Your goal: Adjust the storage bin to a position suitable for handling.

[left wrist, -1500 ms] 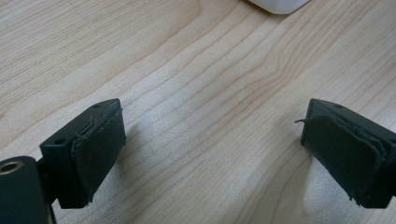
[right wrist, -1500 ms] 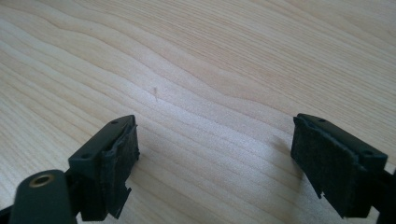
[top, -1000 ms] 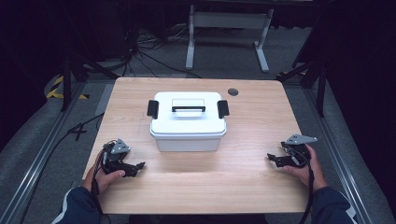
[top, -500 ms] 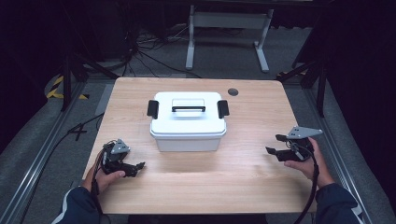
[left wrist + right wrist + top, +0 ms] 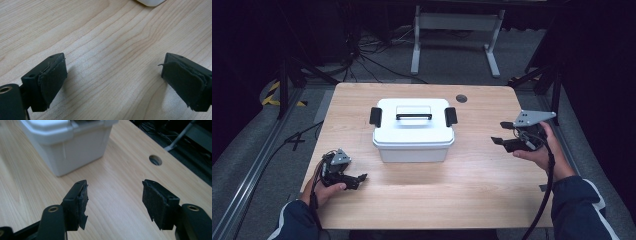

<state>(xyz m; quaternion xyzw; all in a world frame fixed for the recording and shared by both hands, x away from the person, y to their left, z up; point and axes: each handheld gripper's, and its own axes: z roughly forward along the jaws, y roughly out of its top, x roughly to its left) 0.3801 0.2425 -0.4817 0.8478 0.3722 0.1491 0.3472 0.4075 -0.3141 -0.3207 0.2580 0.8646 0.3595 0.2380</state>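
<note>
The right gripper (image 5: 504, 134) hangs above the bench (image 5: 472, 190), jaws apart, right of a white box (image 5: 413, 132) (lid on) at the middle. The left gripper (image 5: 357, 180), also apart, rests near-left.

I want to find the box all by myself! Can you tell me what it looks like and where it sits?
Look at the wooden table and go to its middle. There stands a white plastic box, between the two hand-held grippers. It has a lid with a black handle on top and a black clasp on each end.
</note>
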